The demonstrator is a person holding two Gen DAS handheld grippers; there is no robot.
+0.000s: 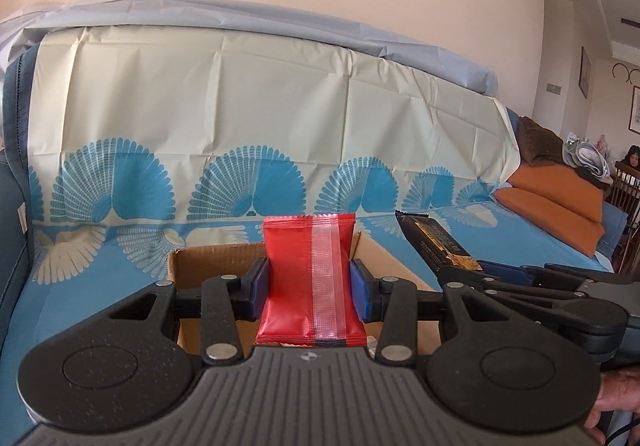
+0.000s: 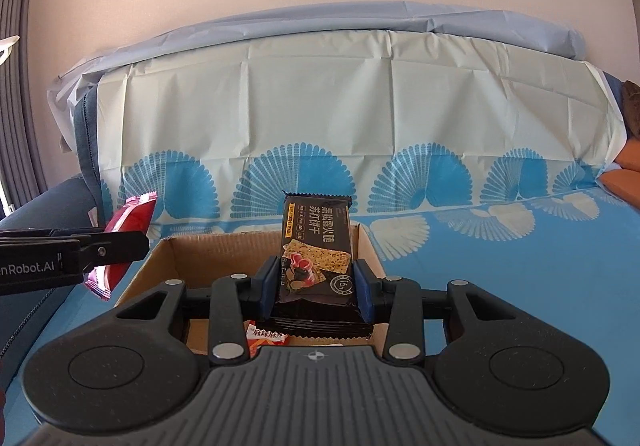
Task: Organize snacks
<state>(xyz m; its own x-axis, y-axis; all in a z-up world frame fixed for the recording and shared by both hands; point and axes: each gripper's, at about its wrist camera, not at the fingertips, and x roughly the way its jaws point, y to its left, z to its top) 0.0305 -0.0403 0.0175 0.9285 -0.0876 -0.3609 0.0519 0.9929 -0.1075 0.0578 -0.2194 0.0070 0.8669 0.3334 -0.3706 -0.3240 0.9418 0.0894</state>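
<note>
My left gripper [image 1: 306,286] is shut on a red snack packet [image 1: 308,278] with a clear seam strip, held upright over the open cardboard box [image 1: 208,260]. My right gripper [image 2: 316,288] is shut on a black cracker packet [image 2: 318,250], held upright over the same box [image 2: 192,250]. Each gripper shows in the other view: the right one with its black packet [image 1: 432,242] at the right, the left one with its red packet [image 2: 130,217] at the left. An orange-white snack [image 2: 266,338] lies inside the box.
The box sits on a sofa seat covered by a blue-and-cream fan-pattern sheet [image 1: 100,302]. The sheet drapes up the backrest [image 2: 360,105]. Orange cushions [image 1: 560,205] and piled clothes lie at the far right. A person's hand [image 1: 612,402] shows at the lower right.
</note>
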